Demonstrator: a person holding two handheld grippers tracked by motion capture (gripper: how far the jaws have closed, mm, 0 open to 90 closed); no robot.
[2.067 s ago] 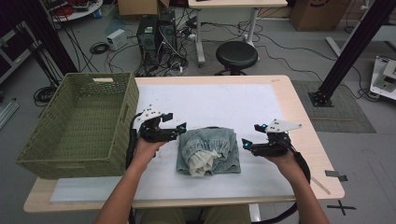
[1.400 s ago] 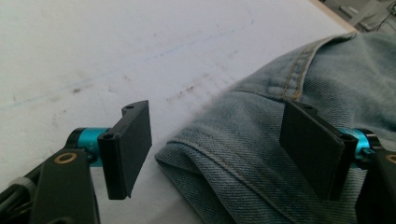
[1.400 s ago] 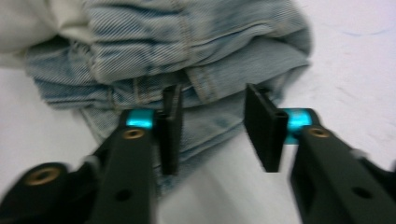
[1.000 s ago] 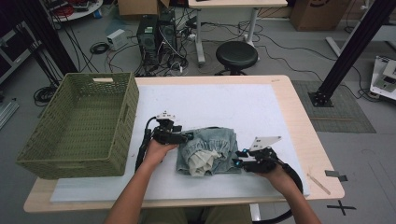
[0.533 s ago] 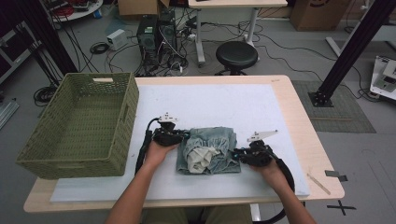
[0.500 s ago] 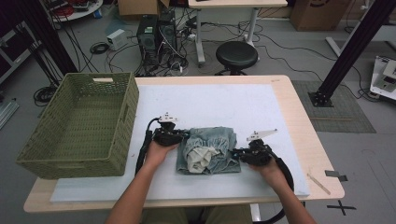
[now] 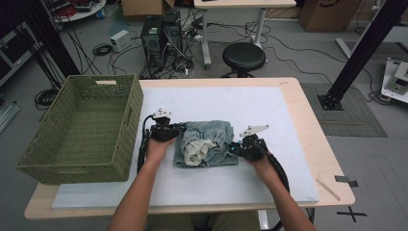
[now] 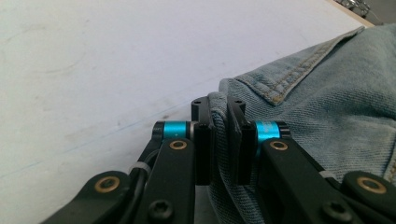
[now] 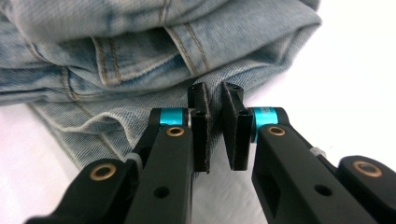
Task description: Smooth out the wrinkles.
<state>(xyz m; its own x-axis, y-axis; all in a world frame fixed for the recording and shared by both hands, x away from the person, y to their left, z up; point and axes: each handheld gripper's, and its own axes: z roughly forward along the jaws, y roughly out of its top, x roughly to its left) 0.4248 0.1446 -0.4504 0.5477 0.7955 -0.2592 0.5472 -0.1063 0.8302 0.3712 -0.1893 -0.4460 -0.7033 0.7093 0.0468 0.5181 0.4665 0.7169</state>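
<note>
Now both grippers (image 7: 180,129) (image 7: 232,148) pinch jeans (image 7: 207,143) edges.

The left tongs (image 8: 220,135) pinch a fold of the denim garment (image 8: 322,107), lying on the white surface (image 8: 93,70).

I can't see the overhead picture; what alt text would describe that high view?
A person at a white-topped table holds a black two-jaw gripper in each hand, the left gripper and right gripper at opposite edges of a folded pale blue denim garment. A large olive-green woven basket stands at the left.
</note>
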